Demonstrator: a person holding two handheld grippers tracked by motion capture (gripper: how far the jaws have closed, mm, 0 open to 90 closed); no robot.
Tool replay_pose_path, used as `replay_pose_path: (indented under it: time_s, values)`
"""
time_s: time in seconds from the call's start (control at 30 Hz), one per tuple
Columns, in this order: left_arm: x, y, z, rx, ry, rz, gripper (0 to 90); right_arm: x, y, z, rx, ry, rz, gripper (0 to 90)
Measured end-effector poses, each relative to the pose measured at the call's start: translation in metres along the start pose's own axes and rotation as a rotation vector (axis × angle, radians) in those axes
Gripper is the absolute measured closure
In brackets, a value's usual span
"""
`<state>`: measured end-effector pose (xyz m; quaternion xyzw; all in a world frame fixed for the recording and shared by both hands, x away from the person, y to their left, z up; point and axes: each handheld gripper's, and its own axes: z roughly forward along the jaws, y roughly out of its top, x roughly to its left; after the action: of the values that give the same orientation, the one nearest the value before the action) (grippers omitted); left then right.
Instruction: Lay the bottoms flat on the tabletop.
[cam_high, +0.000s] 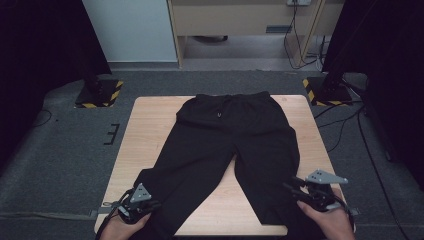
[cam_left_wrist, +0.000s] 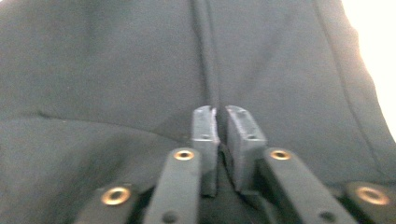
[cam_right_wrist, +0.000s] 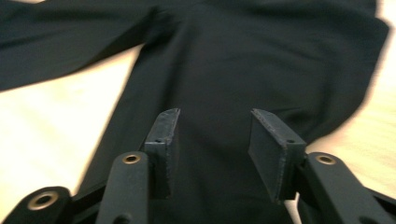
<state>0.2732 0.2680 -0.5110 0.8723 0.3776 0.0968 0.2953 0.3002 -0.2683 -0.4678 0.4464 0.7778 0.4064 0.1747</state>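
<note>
Your left tool (cam_left_wrist: 218, 122) pinches a fold of the trousers (cam_high: 227, 145) at one hem; your right tool (cam_right_wrist: 214, 135) gapes over the other leg on the surface (cam_high: 150, 120).

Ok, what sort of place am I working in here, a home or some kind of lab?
Most likely a lab or recording studio, not a home. The black trousers lie on a bare wooden table on grey carpet, with black curtains on both sides, hazard-striped stand bases and loose cables on the floor.
</note>
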Motion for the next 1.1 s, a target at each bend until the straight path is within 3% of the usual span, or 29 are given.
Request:
replay_pose_path:
  time_s: [0.13, 0.23, 0.33, 0.5, 0.63, 0.73, 0.8, 0.93, 1.1]
  values:
    - [-0.009, -0.001, -0.005, 0.018, -0.021, 0.020, 85.1, -0.023, 0.003, 0.008, 0.044, -0.080, 0.026, 50.7]
    - [-0.011, 0.002, -0.010, -0.019, -0.036, 0.024, 83.8, -0.035, -0.008, 0.014, 0.087, -0.107, 0.050, 50.8]
    - [-0.010, 0.010, -0.016, -0.051, -0.050, 0.023, 84.6, -0.038, -0.016, 0.016, 0.093, -0.102, 0.071, 50.8]
    - [-0.015, 0.017, -0.012, -0.003, -0.070, 0.034, 86.8, -0.034, -0.025, 0.024, 0.116, -0.075, 0.069, 51.0]
    - [-0.020, 0.010, -0.012, -0.001, -0.073, 0.032, 86.7, -0.034, -0.027, 0.031, 0.142, -0.068, 0.072, 62.0]
    - [-0.022, 0.005, -0.015, -0.010, -0.079, 0.028, 86.4, -0.036, -0.030, 0.038, 0.176, -0.062, 0.061, 76.3]
    - [-0.021, 0.003, -0.017, -0.014, -0.074, 0.029, 85.9, -0.038, -0.032, 0.041, 0.170, -0.057, 0.053, 87.5]
    - [-0.013, 0.001, -0.017, -0.023, -0.054, 0.007, 85.7, -0.043, -0.032, 0.041, 0.166, -0.062, 0.048, 89.6]
    - [-0.012, -0.001, -0.015, -0.020, -0.064, -0.004, 86.2, -0.050, -0.029, 0.039, 0.150, -0.076, 0.046, 89.8]
